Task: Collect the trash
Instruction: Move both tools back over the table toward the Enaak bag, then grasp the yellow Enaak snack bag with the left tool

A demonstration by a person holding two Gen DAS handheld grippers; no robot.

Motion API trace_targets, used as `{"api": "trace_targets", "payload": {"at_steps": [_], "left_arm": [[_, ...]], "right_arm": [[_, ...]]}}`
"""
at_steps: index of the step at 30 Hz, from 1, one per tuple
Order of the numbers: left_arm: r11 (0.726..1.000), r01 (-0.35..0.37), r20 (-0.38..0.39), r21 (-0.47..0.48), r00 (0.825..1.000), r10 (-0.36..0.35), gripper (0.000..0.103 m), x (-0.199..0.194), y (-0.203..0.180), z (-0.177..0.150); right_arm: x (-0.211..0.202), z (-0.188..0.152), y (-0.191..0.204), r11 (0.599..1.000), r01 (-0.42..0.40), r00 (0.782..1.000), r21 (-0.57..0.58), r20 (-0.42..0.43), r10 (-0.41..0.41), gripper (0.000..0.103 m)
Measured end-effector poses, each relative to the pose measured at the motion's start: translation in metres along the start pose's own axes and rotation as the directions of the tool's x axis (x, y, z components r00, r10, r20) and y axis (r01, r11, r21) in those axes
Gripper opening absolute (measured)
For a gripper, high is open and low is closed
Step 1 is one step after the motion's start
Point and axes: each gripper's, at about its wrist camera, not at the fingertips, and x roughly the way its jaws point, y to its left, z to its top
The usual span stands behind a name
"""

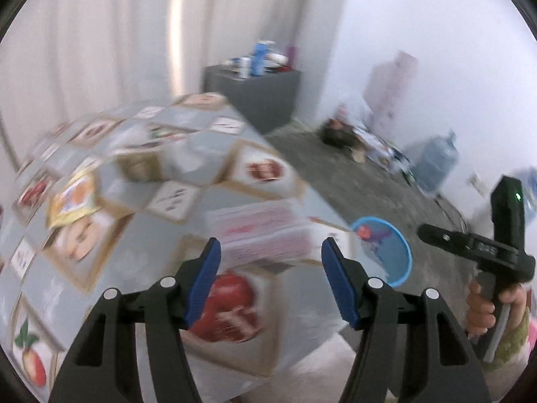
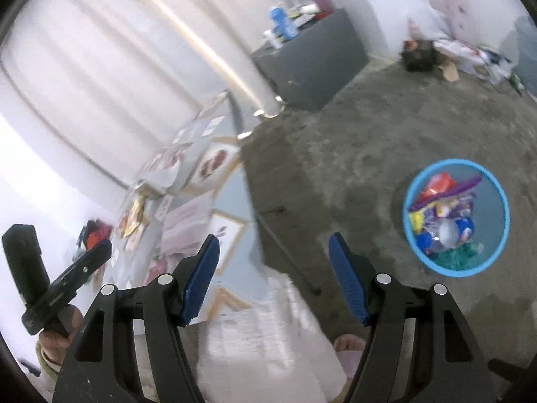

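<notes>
Grey concrete floor [image 2: 352,174] ahead of and below right gripper [image 2: 273,258]. White curtain [image 2: 100,67] far ahead, up-left of both grippers. Table under fruit-print cloth [image 1: 161,181] directly below and ahead of left gripper [image 1: 270,258], left of right gripper. Dark grey cabinet [image 2: 312,67] far ahead, cluttered top with blue-white container [image 2: 280,21]. Water jug [image 1: 433,161] off right of left gripper by wall, blurred. Round blue trash basket [image 2: 503,201] on floor, right of and ahead of right gripper, holding wrappers, purple and orange packets, crushed plastic [image 2: 446,215]; in left view just beyond right finger, past table edge. Pink-white paper or pack [image 1: 265,231] on table just ahead of left gripper, blurred. Yellow snack wrapper [image 1: 72,205] on cloth, well ahead-left of left gripper. Left gripper spread, nothing between pads. Right gripper spread, empty too. Hand [image 1: 483,309] on right gripper's handle at left view's right edge.
</notes>
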Motion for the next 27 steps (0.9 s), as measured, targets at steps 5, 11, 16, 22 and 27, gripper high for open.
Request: {"api": "trace_targets", "payload": {"at_steps": [5, 11, 16, 22, 27], "left_arm": [[0.996, -0.017, 0.065, -0.084, 0.998, 0.022, 0.061, -0.015, 0.038, -0.002], [0.992, -0.013, 0.151, -0.125, 0.988, 0.032, 0.061, -0.026, 0.072, 0.008], [0.983, -0.042, 0.193, -0.178, 0.978, 0.076, 0.061, -0.029, 0.104, 0.011], [0.960, -0.093, 0.154, -0.265, 0.978, 0.138, 0.057, -0.020, 0.148, 0.007], [0.939, -0.156, 0.091, -0.308, 0.977, 0.193, 0.049, -0.002, 0.188, 0.018]], "right_arm": [[0.012, 0.002, 0.035, 0.996, -0.019, 0.999, -0.083, -0.040, 0.016, 0.064], [0.027, 0.004, 0.060, 0.990, -0.020, 0.997, -0.138, -0.074, 0.010, 0.061], [0.043, 0.007, 0.072, 0.988, -0.015, 0.995, -0.153, -0.097, 0.000, 0.055], [0.066, 0.012, 0.079, 0.993, -0.027, 0.988, -0.117, -0.157, 0.009, 0.048], [0.075, 0.017, 0.089, 0.992, -0.019, 0.988, -0.126, -0.157, -0.001, 0.044]]}}
